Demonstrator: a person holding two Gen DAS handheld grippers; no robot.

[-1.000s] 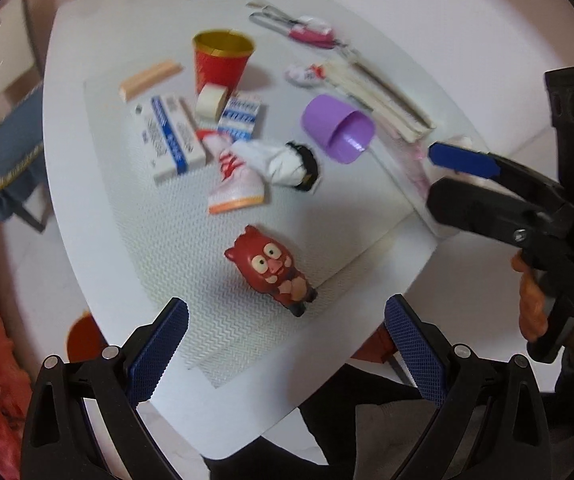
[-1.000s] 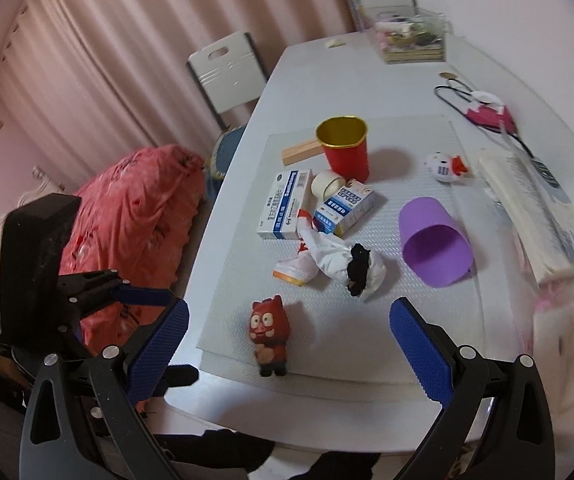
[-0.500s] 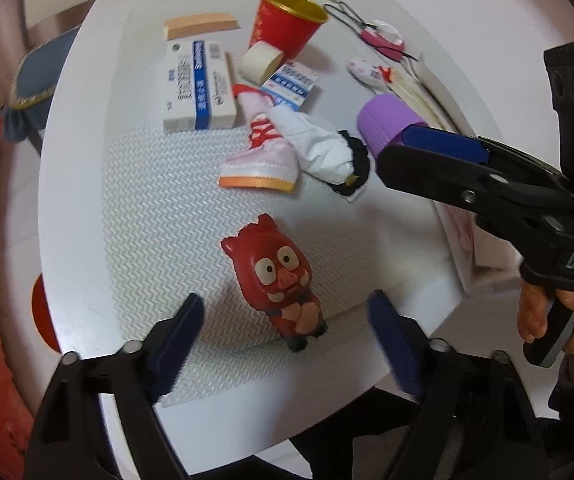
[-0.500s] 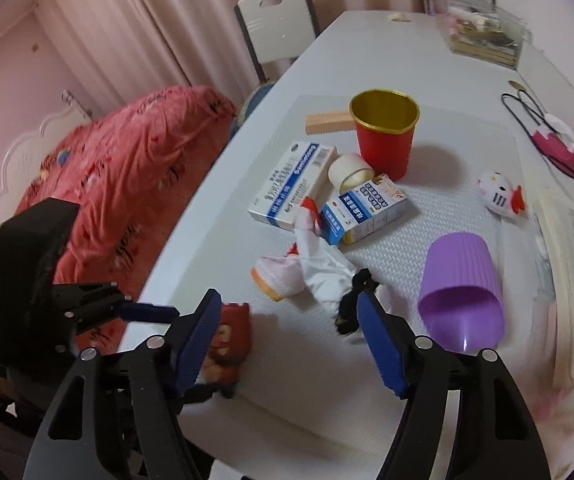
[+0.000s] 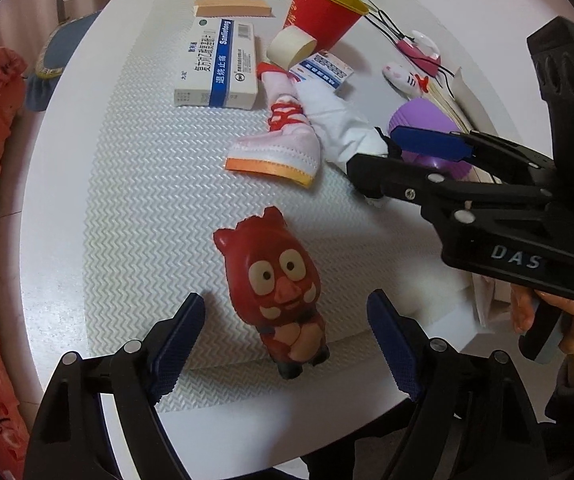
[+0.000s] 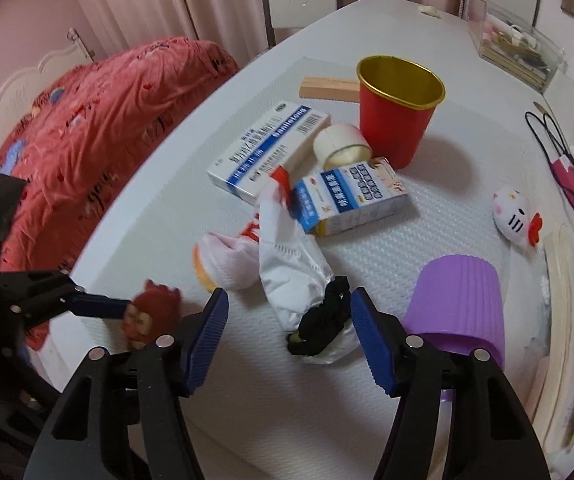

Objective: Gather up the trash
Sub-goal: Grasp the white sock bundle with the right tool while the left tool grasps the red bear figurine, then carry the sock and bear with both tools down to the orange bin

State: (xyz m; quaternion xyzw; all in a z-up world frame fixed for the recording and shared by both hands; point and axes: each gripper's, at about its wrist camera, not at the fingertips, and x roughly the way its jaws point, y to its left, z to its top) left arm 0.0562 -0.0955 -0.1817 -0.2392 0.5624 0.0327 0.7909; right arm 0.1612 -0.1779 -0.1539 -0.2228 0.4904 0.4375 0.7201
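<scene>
Left wrist view: left gripper (image 5: 287, 344) held wide, blue fingers (image 5: 177, 346) either side of the red figurine (image 5: 277, 288), not touching it; figurine lying on the ribbed mat (image 5: 135, 208) near the desk (image 5: 59, 208) edge. Risk here: closing on the rounded, tilted body, squeezing it out sideways and off the nearby edge. Ahead of the fingers and to the right, the right gripper (image 5: 383, 160) close by, over the white wrapper with black tip (image 5: 347, 136); possible knock between the two tools if both move in together.

Right wrist view: right gripper (image 6: 287, 336) closing, fingers (image 6: 207, 336) not yet pressing, the wrapper's black end (image 6: 323, 322) between them, nearer the right finger. Likely trouble: pinching only the loose black end, so the white part (image 6: 287, 268) drags the small shoe (image 6: 223, 260) beside it, or nudges the blue-and-white carton (image 6: 351, 200) lying across its far end. Just right of the fingers, the overturned purple cup (image 6: 459, 308), easily bumped and set rolling. Beyond, red cup (image 6: 399, 108), tape roll (image 6: 341, 142) and larger box (image 6: 267, 148) crowded together.
</scene>
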